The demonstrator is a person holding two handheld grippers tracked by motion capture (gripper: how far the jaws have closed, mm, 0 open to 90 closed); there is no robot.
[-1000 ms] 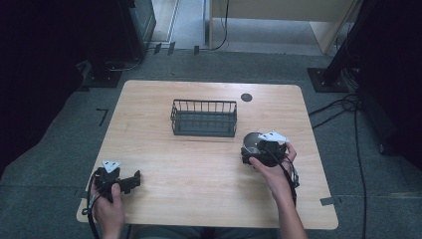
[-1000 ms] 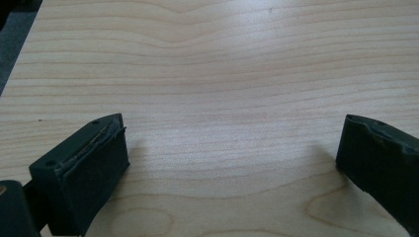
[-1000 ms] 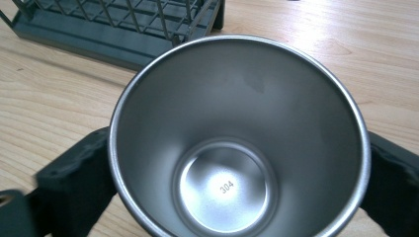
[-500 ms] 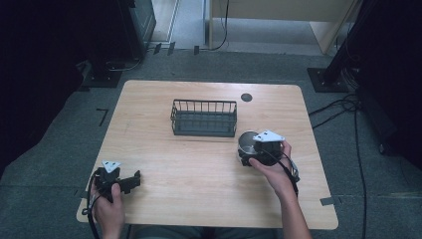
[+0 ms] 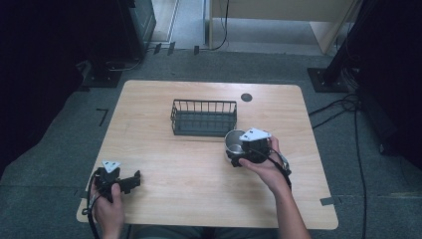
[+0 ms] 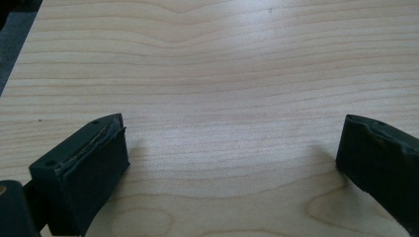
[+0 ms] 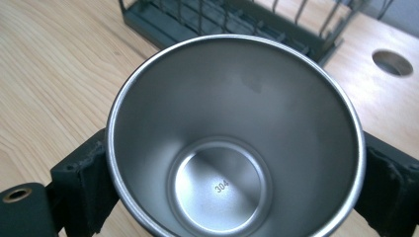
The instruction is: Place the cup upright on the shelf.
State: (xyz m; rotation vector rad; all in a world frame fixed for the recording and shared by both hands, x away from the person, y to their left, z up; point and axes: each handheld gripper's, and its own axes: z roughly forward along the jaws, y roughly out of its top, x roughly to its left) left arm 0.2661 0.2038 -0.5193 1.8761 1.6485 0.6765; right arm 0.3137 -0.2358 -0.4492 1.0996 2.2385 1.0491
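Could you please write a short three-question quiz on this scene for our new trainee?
1. True or false: the right hand-held gripper is shut on the shiny round stainless-steel cup.
2. What lies between the jaws of the left hand-held gripper? A) a spoon B) bare light wooden table C) a cloth
3. Fill in: the number stamped inside the cup's bottom is ___.

Key
1. True; its jaws press the cup from both sides, in front of the black wire basket.
2. B
3. 304

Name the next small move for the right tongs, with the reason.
Probably carry the steel cup up and over the near wall of the wire basket. The right tongs grip the empty cup from both sides, just short of the basket's right end.
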